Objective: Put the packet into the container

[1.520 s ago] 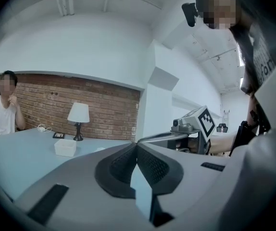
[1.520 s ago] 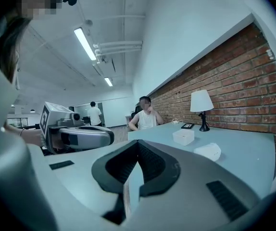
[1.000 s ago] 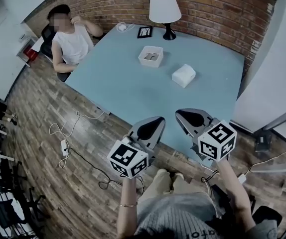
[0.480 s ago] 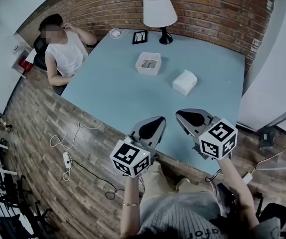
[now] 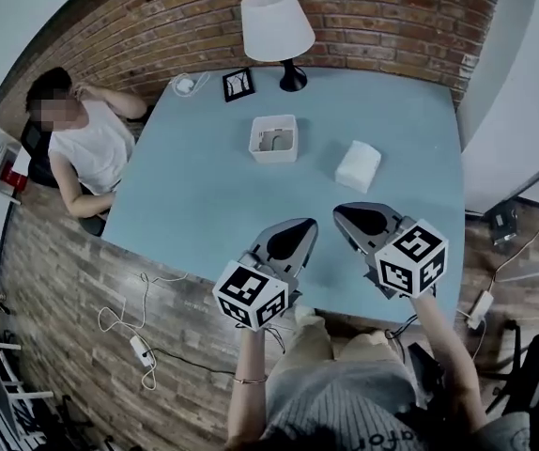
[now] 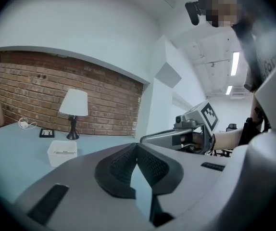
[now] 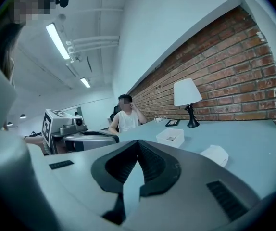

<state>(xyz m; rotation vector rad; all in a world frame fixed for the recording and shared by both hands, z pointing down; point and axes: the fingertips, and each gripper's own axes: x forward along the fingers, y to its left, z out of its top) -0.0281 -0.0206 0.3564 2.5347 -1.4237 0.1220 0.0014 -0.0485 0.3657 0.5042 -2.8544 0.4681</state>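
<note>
Head view shows nothing done yet: the packet [image 5: 358, 165] lies on the surface [image 5: 194, 195] outside the container [image 5: 273, 139], while left tool [image 5: 293, 236] and right tool [image 5: 359, 220] hover closed, empty.

Matt blue table [image 5: 204, 195], white plastic container [image 5: 273, 156], rough brick wall [image 5: 382, 17] (wood-plank floor [image 5: 53, 271]).

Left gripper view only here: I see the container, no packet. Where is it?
Observer: The packet lies on the table, right of the container, apart from it.
Operator: Right jaws holding anything?
Observer: No. The right gripper has its jaws together, with nothing between them.
Operator: Container empty?
Observer: No. The head view shows a grey thing inside; I can't tell what it is.
</note>
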